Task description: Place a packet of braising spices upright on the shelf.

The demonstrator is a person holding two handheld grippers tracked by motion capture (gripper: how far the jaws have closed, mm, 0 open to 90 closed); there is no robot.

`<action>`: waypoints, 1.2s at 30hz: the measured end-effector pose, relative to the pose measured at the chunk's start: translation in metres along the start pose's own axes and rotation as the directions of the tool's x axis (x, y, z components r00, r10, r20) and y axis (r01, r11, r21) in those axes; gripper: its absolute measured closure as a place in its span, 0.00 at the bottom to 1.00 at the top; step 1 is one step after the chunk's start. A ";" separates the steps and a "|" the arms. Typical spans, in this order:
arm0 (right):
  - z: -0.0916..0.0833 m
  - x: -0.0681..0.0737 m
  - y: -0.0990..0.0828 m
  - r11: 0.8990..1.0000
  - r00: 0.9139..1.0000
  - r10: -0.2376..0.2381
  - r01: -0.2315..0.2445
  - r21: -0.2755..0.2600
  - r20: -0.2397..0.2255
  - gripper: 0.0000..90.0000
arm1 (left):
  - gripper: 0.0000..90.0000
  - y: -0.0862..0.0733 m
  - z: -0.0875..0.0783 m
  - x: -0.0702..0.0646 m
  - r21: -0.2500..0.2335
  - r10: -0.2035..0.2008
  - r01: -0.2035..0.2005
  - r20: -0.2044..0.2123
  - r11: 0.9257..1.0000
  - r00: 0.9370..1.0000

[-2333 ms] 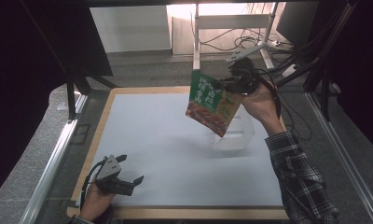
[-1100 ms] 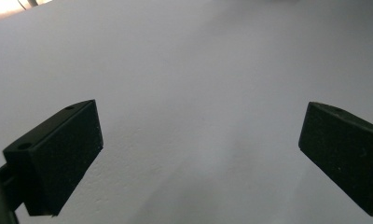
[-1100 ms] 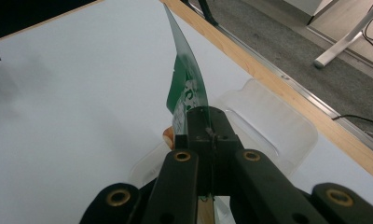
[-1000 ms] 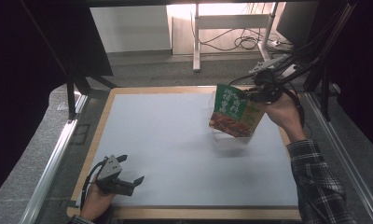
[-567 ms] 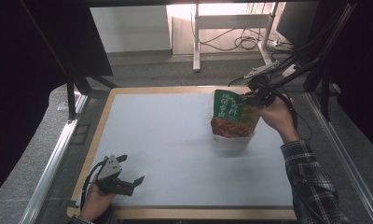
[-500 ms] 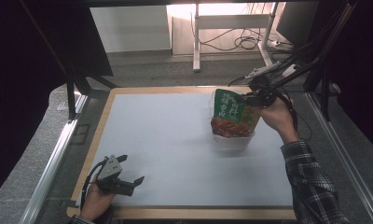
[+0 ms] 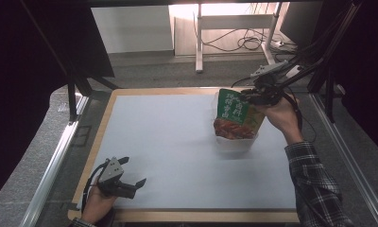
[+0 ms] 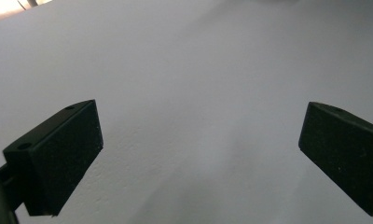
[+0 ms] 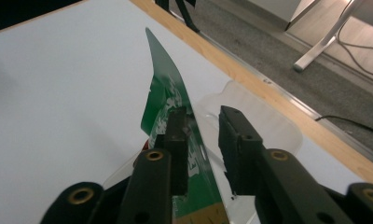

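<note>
A green snack bag (image 7: 235,115) with a red picture stands upright in a clear plastic tub (image 7: 234,143) at the right rear of the white mat. My right gripper (image 7: 251,97) is at the bag's top edge. In the right gripper view the jaws (image 9: 204,116) have just been opening: the bag (image 9: 163,100) still runs between them, leaning on the left pad, and a gap separates it from the right pad. The tub's rim (image 9: 264,122) lies behind. My left gripper (image 7: 134,171) rests on the mat near the front left, open (image 8: 201,140) with nothing between its pads.
The white mat (image 7: 168,137) has a wooden border (image 7: 107,118). A metal rail (image 7: 55,161) runs along the left. Beyond the far edge are desk legs and floor cables (image 7: 244,42). Black frame bars and cables hang at the right rear (image 7: 319,52).
The right hand carried the bag to the right and down, setting it upright in the clear tub. The left hand and its gripper stayed where they were.
</note>
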State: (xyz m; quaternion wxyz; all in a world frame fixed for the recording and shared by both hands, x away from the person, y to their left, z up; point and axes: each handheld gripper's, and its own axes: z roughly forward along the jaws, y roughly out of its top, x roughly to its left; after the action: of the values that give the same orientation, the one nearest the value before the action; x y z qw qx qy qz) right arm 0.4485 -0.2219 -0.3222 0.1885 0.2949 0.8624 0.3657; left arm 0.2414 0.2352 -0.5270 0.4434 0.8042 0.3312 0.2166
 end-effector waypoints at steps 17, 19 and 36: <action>-0.026 -0.006 0.003 0.996 0.999 0.034 -0.031 -0.081 0.037 0.64 | 0.00 0.000 0.001 -0.001 0.002 -0.002 0.002 0.000 1.000 1.000; -0.028 -0.007 0.002 0.996 0.999 0.040 -0.037 -0.087 0.035 0.63 | 0.00 0.000 0.001 -0.001 0.003 0.000 0.000 -0.001 1.000 1.000; -0.041 -0.001 -0.001 0.993 0.998 0.055 -0.052 -0.105 0.028 0.49 | 0.00 0.001 0.000 -0.001 0.005 -0.005 0.005 0.001 1.000 1.000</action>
State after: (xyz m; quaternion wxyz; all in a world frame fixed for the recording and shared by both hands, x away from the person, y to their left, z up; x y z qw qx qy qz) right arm 0.4262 -0.2444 -0.2956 0.2070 0.3134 0.8310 0.4104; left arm 0.2414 0.2343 -0.5266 0.4422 0.8045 0.3335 0.2146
